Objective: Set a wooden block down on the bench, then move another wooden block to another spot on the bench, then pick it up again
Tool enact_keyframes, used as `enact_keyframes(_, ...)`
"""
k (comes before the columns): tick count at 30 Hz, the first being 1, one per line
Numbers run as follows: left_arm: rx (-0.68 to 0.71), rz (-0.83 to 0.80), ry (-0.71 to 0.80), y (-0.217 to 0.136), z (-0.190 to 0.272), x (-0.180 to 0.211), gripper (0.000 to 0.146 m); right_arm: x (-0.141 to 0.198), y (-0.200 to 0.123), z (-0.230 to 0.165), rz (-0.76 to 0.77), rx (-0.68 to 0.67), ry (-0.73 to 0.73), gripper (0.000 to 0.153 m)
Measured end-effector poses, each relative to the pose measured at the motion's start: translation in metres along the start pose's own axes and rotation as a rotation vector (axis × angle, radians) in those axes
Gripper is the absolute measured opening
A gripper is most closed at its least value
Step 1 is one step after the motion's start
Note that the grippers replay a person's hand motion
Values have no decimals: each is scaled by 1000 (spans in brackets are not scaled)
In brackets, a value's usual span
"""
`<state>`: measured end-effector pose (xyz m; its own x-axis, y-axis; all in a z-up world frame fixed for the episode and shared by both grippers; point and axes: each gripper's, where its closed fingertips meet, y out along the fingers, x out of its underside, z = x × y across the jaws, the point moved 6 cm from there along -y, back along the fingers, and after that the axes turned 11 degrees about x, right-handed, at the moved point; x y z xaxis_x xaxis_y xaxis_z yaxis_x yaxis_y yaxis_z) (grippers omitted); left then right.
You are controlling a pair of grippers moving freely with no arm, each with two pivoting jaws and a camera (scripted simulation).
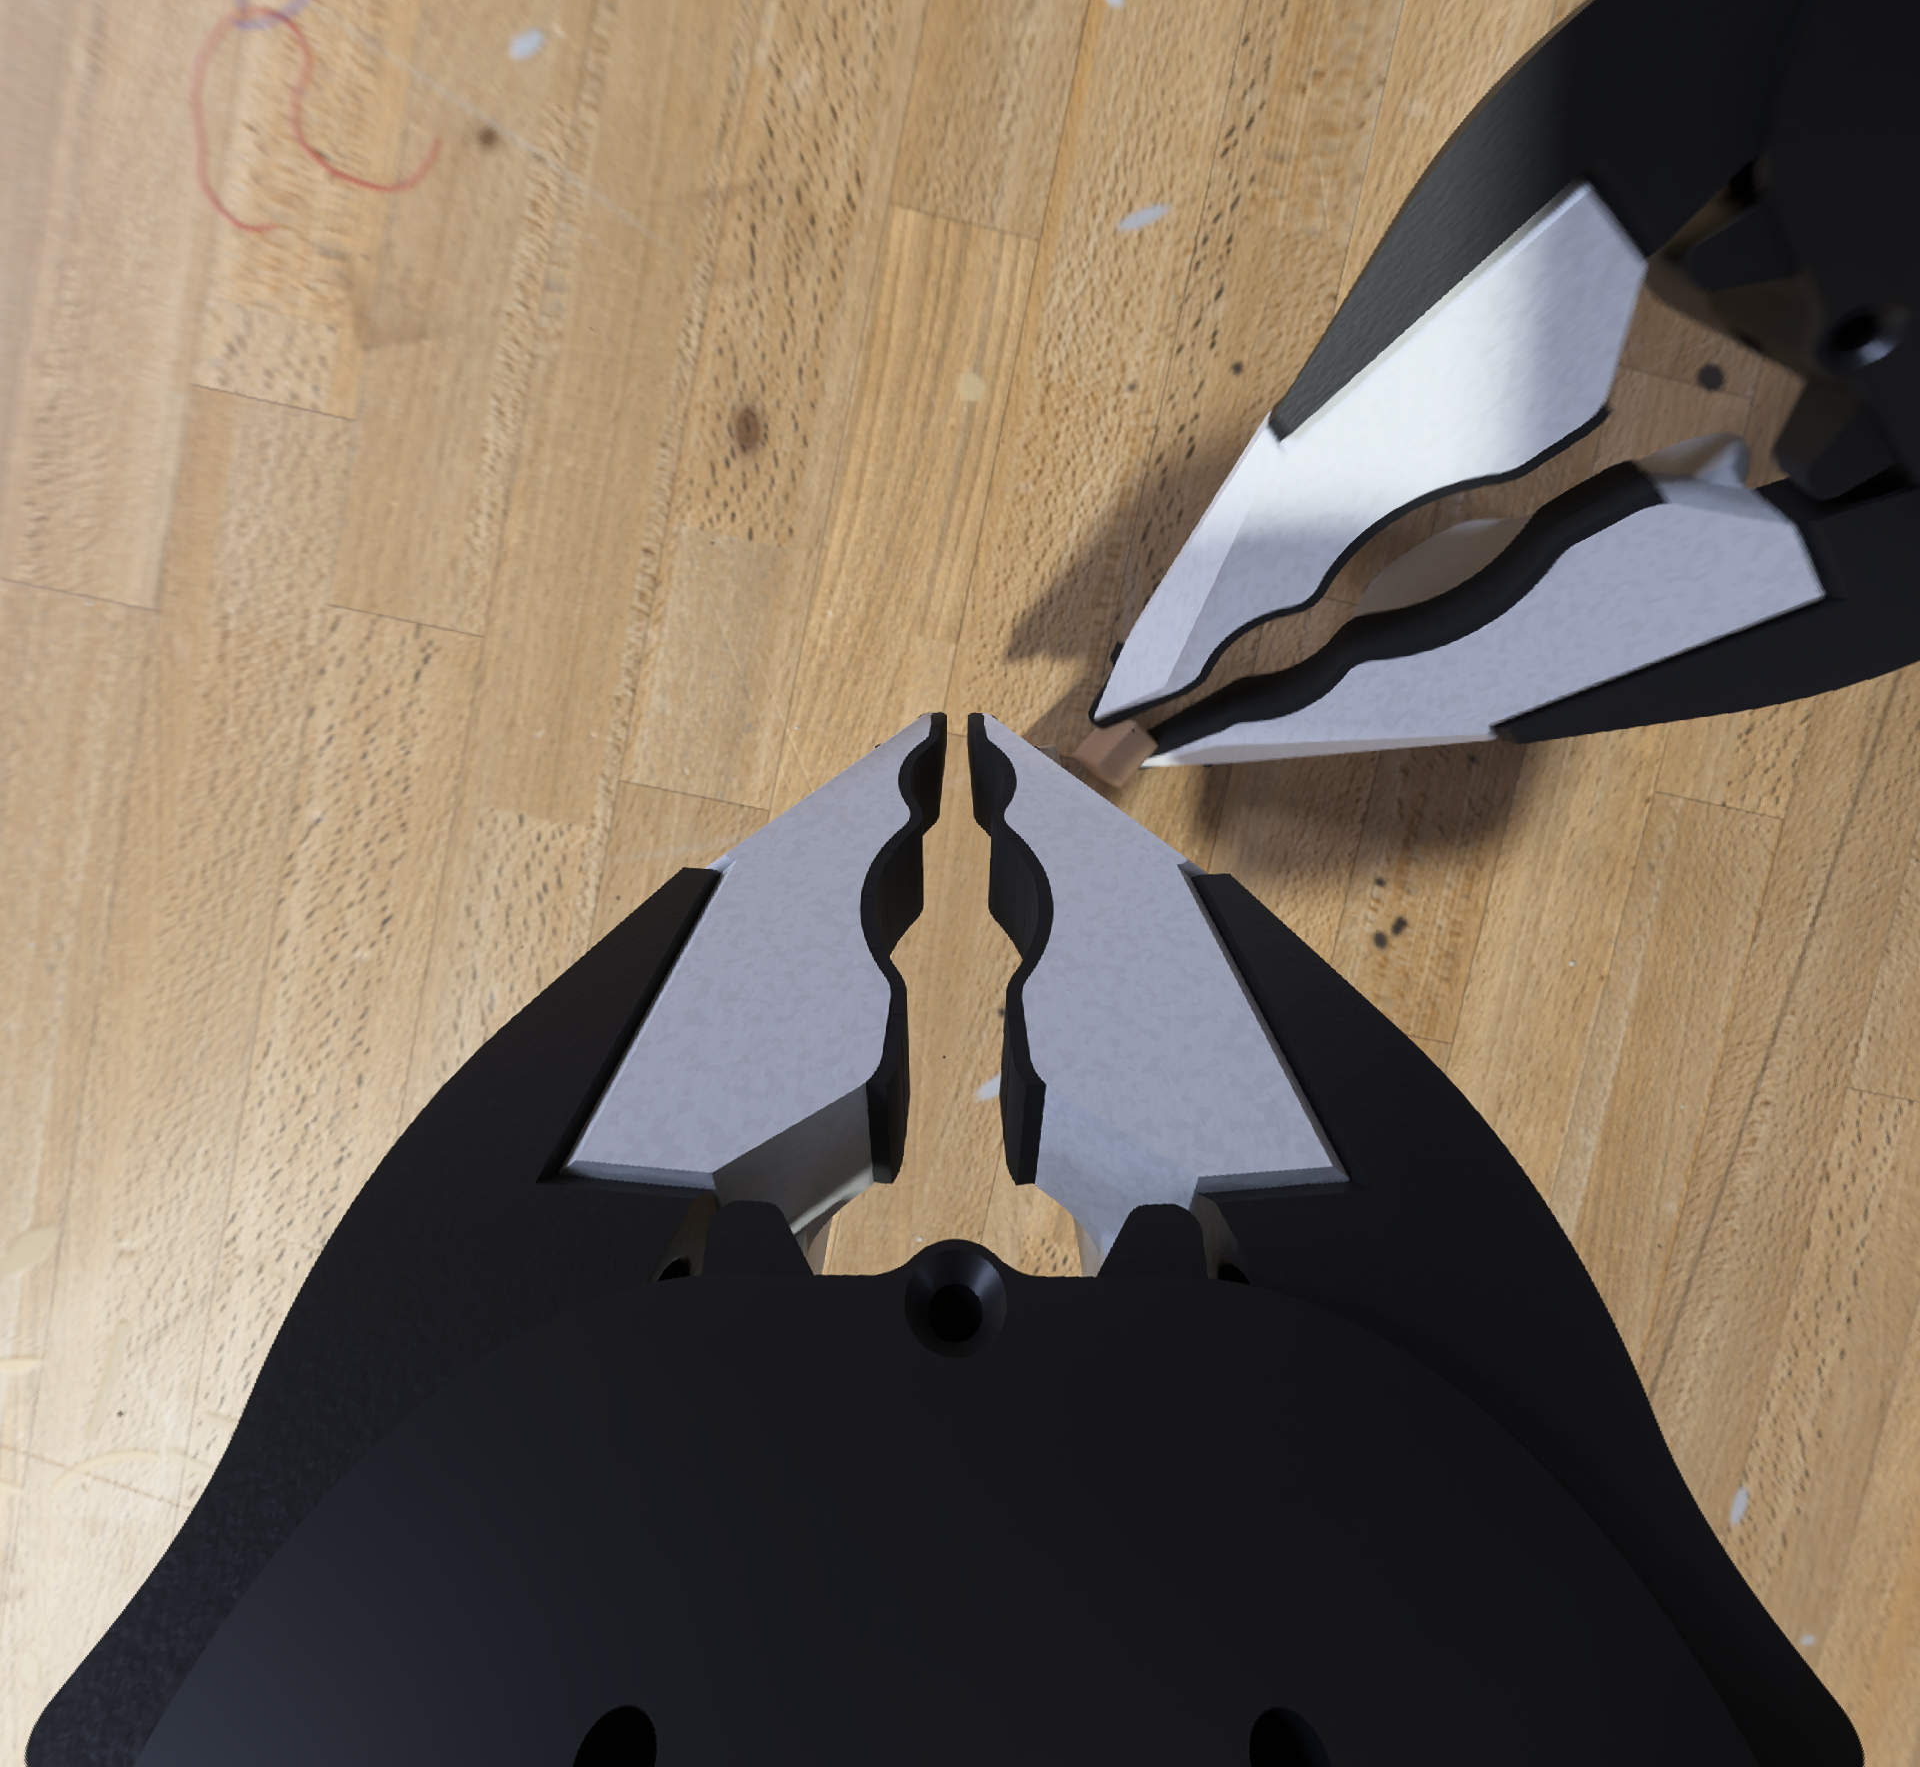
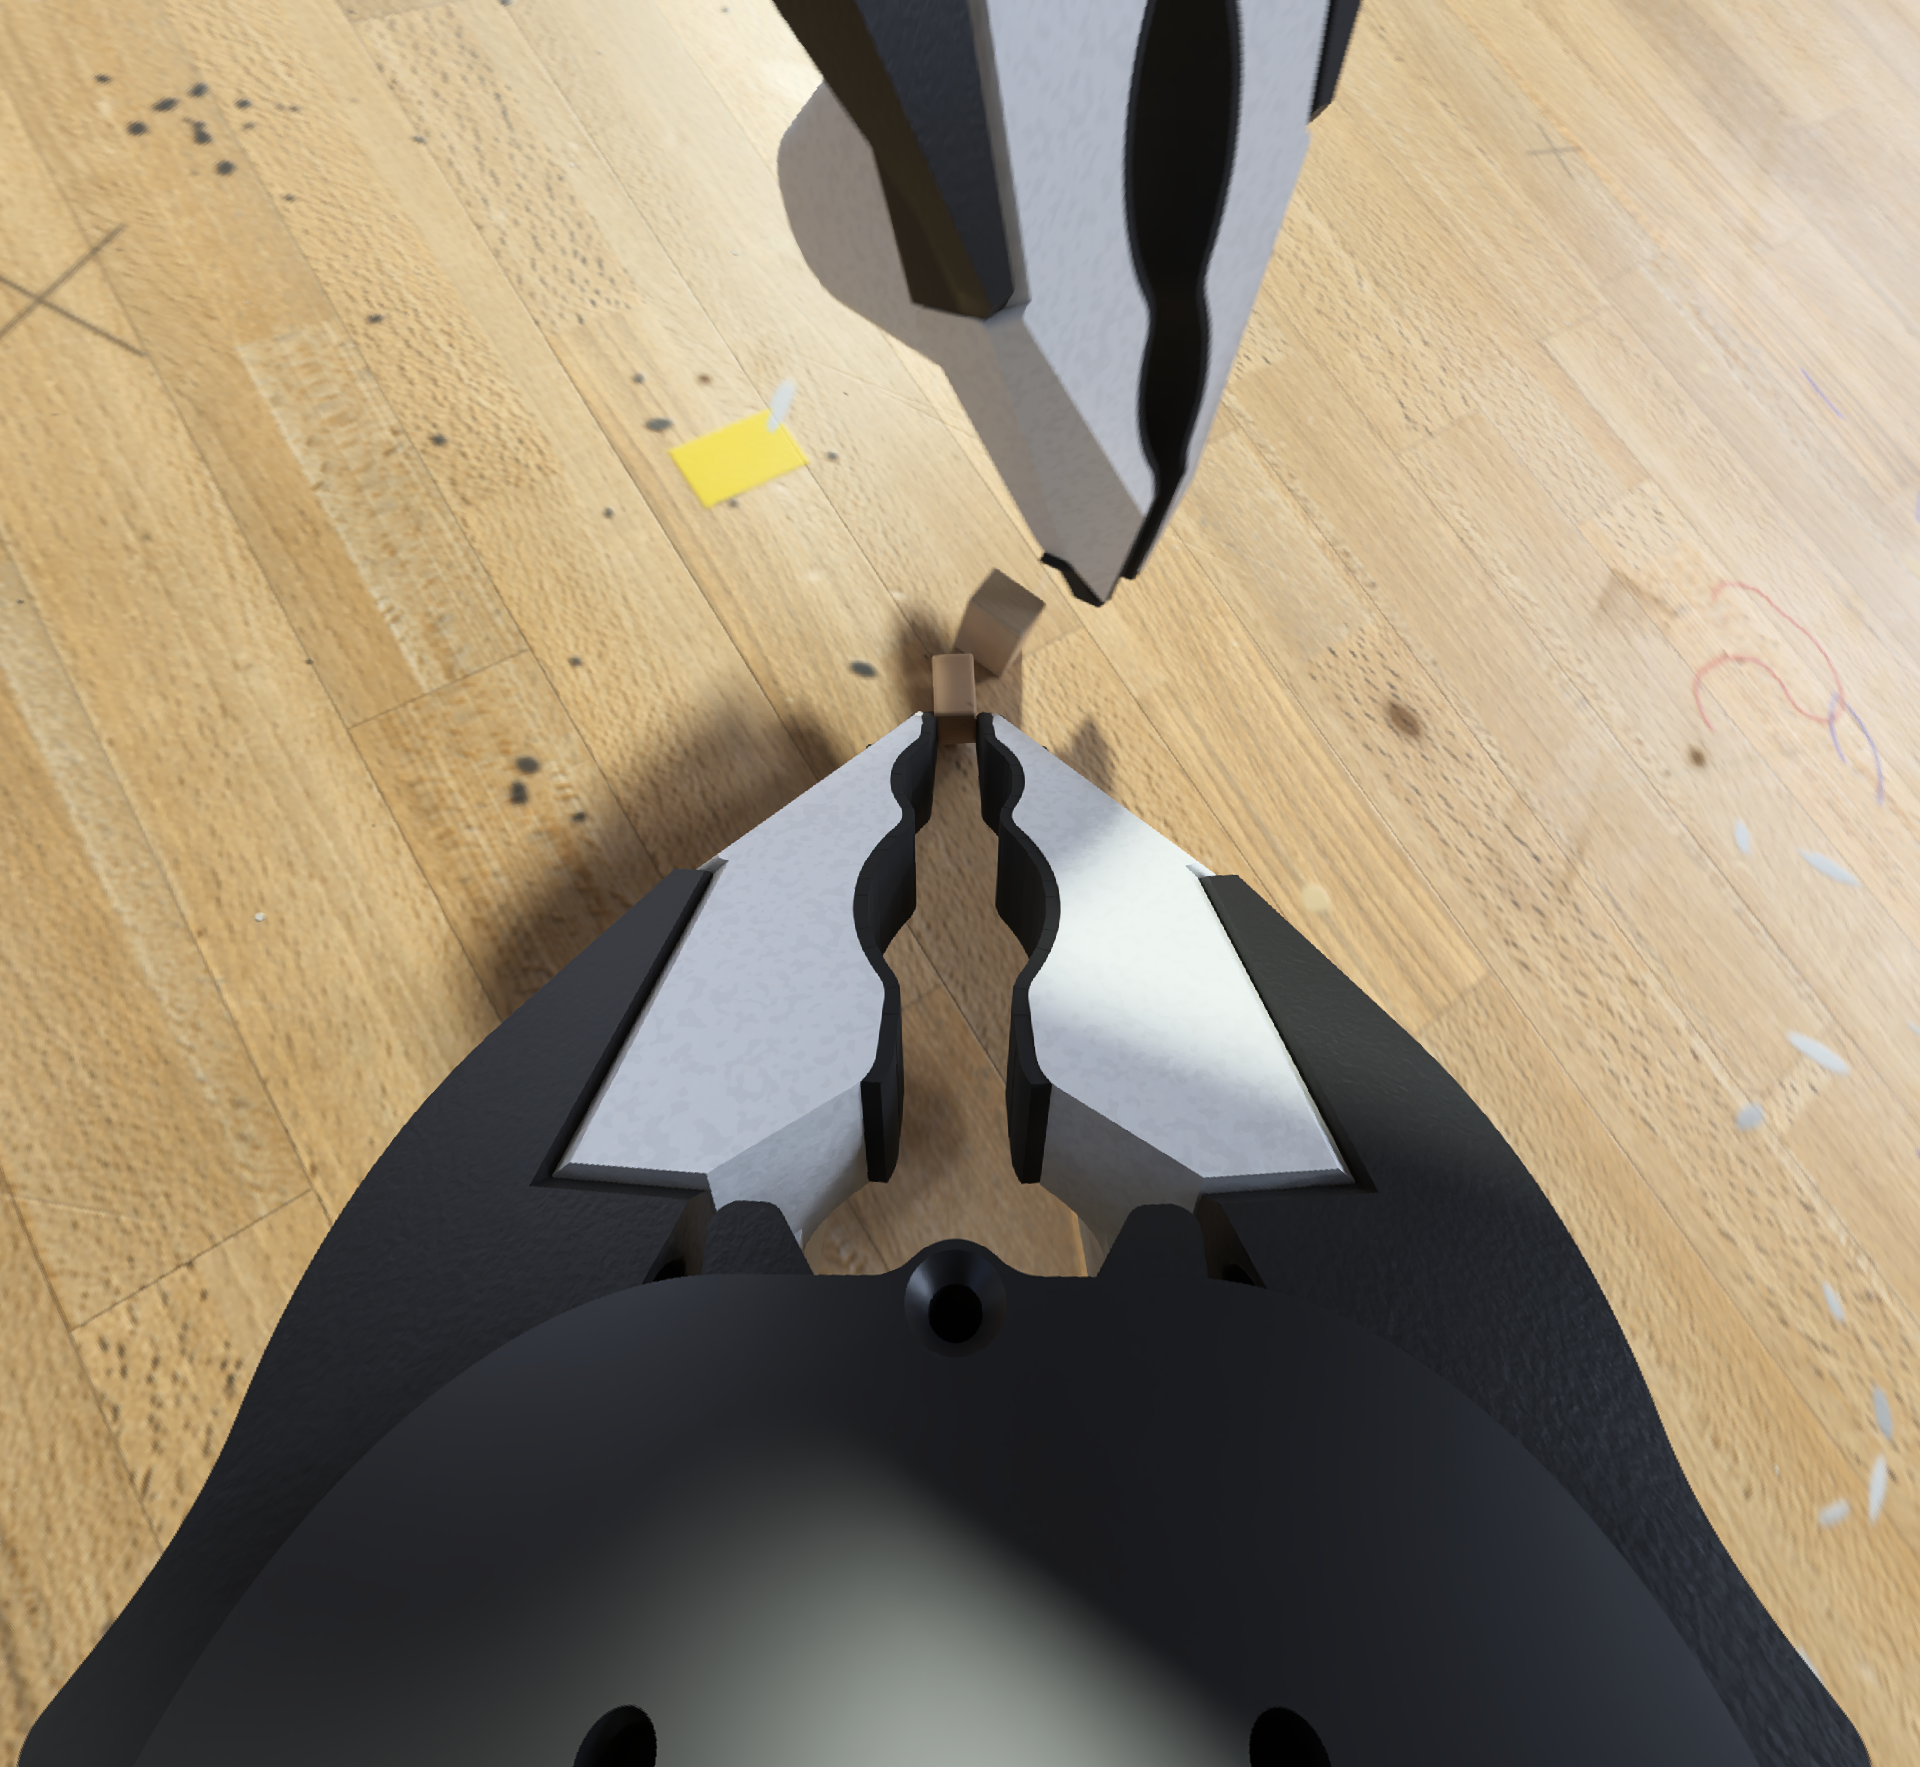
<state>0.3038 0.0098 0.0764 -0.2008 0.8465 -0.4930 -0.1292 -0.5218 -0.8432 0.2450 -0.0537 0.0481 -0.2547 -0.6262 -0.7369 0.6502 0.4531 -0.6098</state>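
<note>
Wooden block sits pinched between my right gripper tips, jaws closed on it, low over the bench. I can't tell if it touches the surface. I read this as either the set-down of the moved block or the re-pick; I can't say which.

Just beyond it, a second, paler wooden block is tilted on the bench, apart from any finger.

Left gripper hangs just past that block, tips pointing down near it. From its own view the left gripper has jaws nearly together with a thin gap and nothing between them: empty.

Next move, my guess: if lifting, go straight up and keep clear of the tilted block and the left tips, they're close.

Count: two blocks, two grippers, one yellow patch farther out on the bench.
</note>
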Motion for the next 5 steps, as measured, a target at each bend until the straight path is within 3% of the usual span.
enact_keyframes(5, 58, -64, -1, 17, 2, -3, 5, 12, -13, 8, -13, 57, 40, 7)
